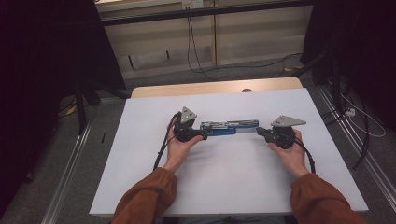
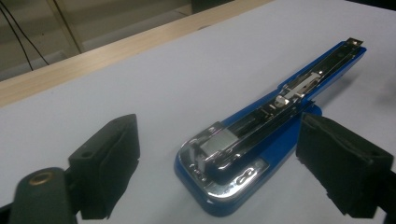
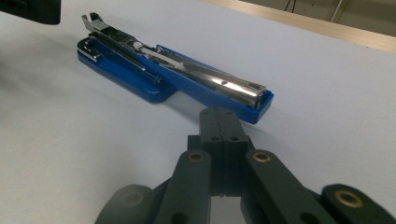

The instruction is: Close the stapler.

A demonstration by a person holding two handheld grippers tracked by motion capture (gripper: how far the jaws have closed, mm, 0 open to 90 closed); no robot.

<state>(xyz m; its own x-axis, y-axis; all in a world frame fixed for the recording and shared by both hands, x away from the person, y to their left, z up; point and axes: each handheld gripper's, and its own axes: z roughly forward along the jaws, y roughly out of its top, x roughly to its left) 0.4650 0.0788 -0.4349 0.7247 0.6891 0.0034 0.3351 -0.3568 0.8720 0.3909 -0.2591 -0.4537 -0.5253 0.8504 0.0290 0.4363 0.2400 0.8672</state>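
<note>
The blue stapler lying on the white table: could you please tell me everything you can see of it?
The blue plastic stapler with shiny metal inner parts lies swung open flat on the white table top, its chrome staple channel facing up. It stretches lengthwise between the two hand-held grippers. The left gripper has its black jaws open on either side of the wide rounded end, not touching it. The right gripper, jaws closed together, points at the narrow end, just short of it. Nothing else touches it.

stapler (image 2: 261, 135): blue body, silver metal, centre of frame
table (image 1: 233, 177): plain white top, pale wood far edge
sleeves (image 1: 144, 198): rust orange, bottom of frame
left gripper (image 2: 219, 154): black
right gripper (image 3: 224, 122): black
</note>
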